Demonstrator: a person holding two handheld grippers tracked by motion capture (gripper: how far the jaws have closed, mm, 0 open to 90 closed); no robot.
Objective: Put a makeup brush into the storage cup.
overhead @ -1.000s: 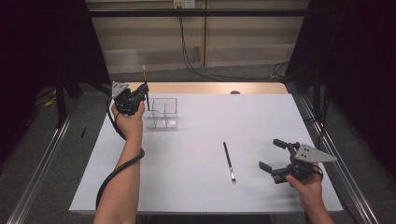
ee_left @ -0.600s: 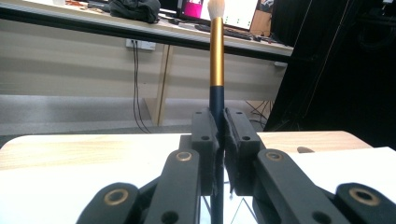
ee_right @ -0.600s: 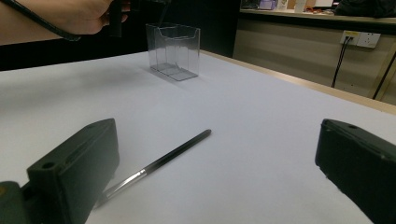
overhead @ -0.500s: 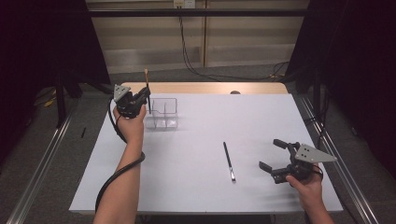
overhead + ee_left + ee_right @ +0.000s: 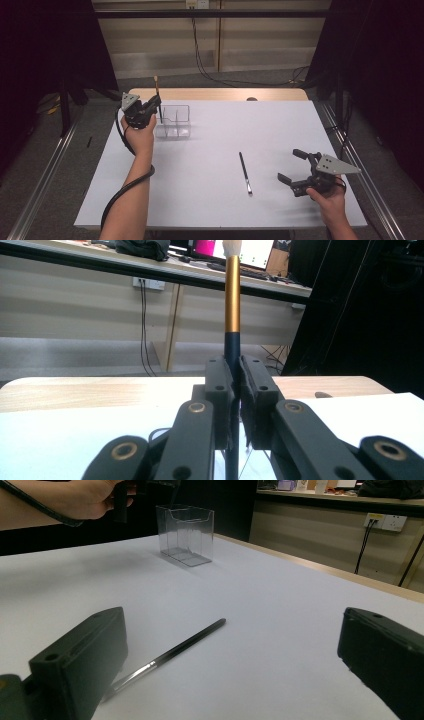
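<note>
White worktop (image 5: 210, 190) with a bare wood strip along its far edge (image 5: 220, 94). Cables (image 5: 200, 55) hang down the beige wall behind it. Wall socket (image 5: 384, 522) on that wall, desk with monitors (image 5: 250, 252) above. Metal rails (image 5: 45, 170) run along the floor either side. Dark curtains flank everything.

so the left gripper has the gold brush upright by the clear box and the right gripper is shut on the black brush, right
Not quite. The right gripper is open and empty, as the right gripper view shows: the black brush lies on the table, untouched. The rest holds: the left gripper grips the gold brush upright by the clear box.
</note>
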